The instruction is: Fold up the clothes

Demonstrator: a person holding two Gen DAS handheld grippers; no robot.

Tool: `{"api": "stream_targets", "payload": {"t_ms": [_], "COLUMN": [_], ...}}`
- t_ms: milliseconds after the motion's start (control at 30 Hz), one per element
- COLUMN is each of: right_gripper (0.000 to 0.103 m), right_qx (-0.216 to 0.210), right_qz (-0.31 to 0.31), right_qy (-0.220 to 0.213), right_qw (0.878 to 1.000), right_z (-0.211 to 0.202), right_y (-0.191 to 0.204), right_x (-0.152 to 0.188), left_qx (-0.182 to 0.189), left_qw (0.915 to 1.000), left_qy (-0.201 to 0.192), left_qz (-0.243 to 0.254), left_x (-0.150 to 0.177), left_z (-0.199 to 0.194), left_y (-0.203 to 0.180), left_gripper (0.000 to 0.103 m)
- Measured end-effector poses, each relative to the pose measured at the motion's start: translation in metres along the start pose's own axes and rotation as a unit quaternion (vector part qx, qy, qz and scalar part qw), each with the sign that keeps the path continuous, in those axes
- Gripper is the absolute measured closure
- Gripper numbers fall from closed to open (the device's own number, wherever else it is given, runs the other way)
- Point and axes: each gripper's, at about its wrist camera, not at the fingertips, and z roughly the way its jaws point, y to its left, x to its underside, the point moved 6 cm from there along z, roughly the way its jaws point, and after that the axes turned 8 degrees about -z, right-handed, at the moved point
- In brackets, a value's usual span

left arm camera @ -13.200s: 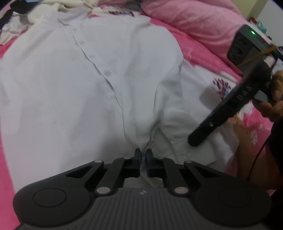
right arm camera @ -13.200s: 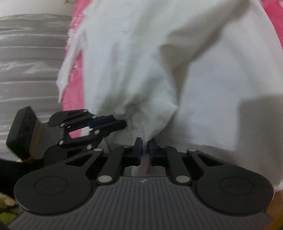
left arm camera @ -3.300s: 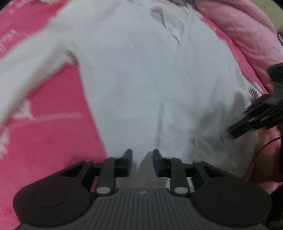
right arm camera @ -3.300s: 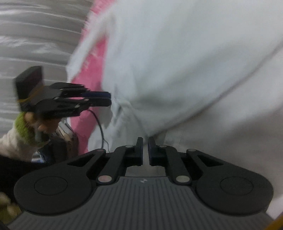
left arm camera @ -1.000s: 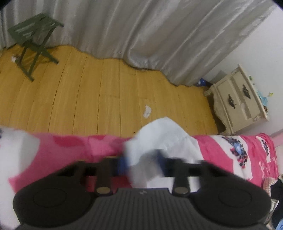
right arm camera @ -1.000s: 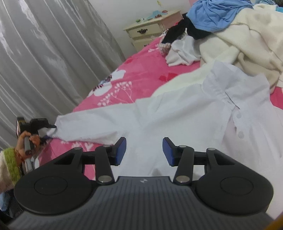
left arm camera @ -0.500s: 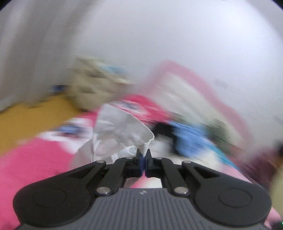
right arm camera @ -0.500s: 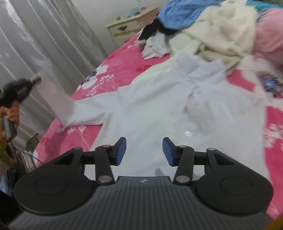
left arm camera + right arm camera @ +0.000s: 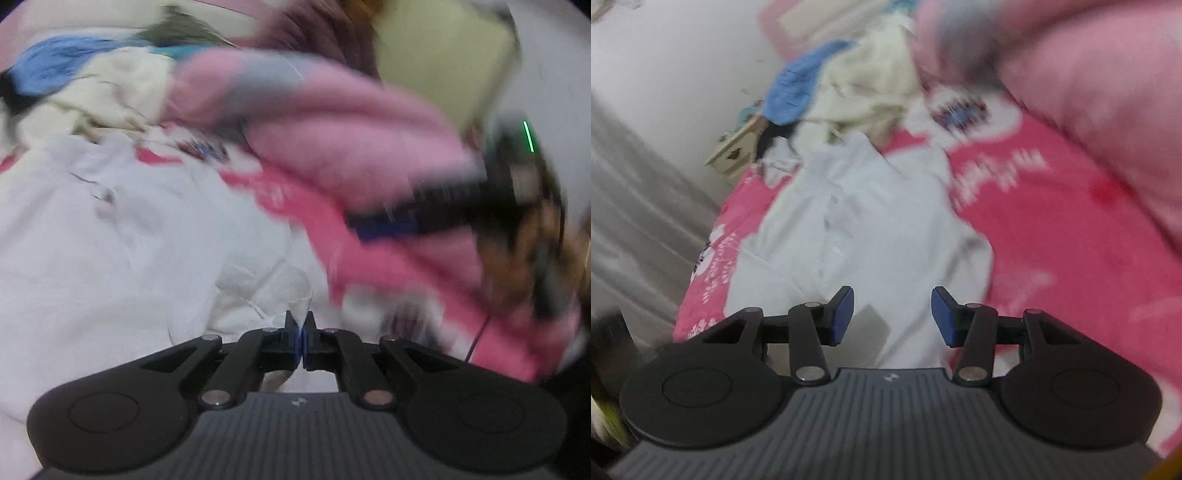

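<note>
- My left tongs (image 9: 302, 326): closed tight on a fold of the white shirt (image 9: 110, 266), the pinched cloth rising in a small peak just above the tips.
- My right tongs (image 9: 892, 314): spread wide, blue pads (image 9: 843, 316) showing, nothing between them; they hung above the lower part of the shirt (image 9: 871, 229).
- White shirt: lay on the bed (image 9: 1052, 236), front up, collar at the far end, button line running down the middle. The side nearest my left tongs was bunched and creased. Both views were blurred, so finer folds could not be read.
- Bed: covered in a pink sheet with white flower print; it showed on both sides of the shirt.
- Pink blanket (image 9: 351, 140): a thick roll along the far right side of the bed, beyond the shirt.
- Clothes pile (image 9: 864, 85): cream, blue and dark garments heaped just past the collar.
- Small cream cabinet (image 9: 735, 151): stood off the bed's far corner, beside the grey curtain (image 9: 635, 221).
- In the left view, my right tongs (image 9: 388, 221) appeared as a dark, smeared shape over the pink sheet, well apart from the shirt's bunched edge.
</note>
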Motion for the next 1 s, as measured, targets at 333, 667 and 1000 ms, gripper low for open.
{"api": "stream_targets", "payload": {"t_ms": [333, 667, 1000], "right_gripper": [0.056, 0.055, 0.055], "right_qx": [-0.032, -0.037, -0.073], "right_qz": [0.006, -0.077, -0.137], "right_qy": [0.063, 0.157, 0.262], "right_qw": [0.997, 0.984, 0.953], "right_z": [0.024, 0.046, 0.077], "right_y": [0.003, 0.024, 0.046], "right_x": [0.02, 0.05, 0.087], "left_qx": [0.038, 0.106, 0.057], "left_qw": [0.9926, 0.9806, 0.967], "left_qy": [0.072, 0.164, 0.167], "left_qz": [0.09, -0.02, -0.184], "left_x": [0.066, 0.081, 0.069], "left_z": [0.004, -0.036, -0.034], "left_y": [-0.04, -0.012, 0.048], "left_gripper": [0.084, 0.059, 0.058]}}
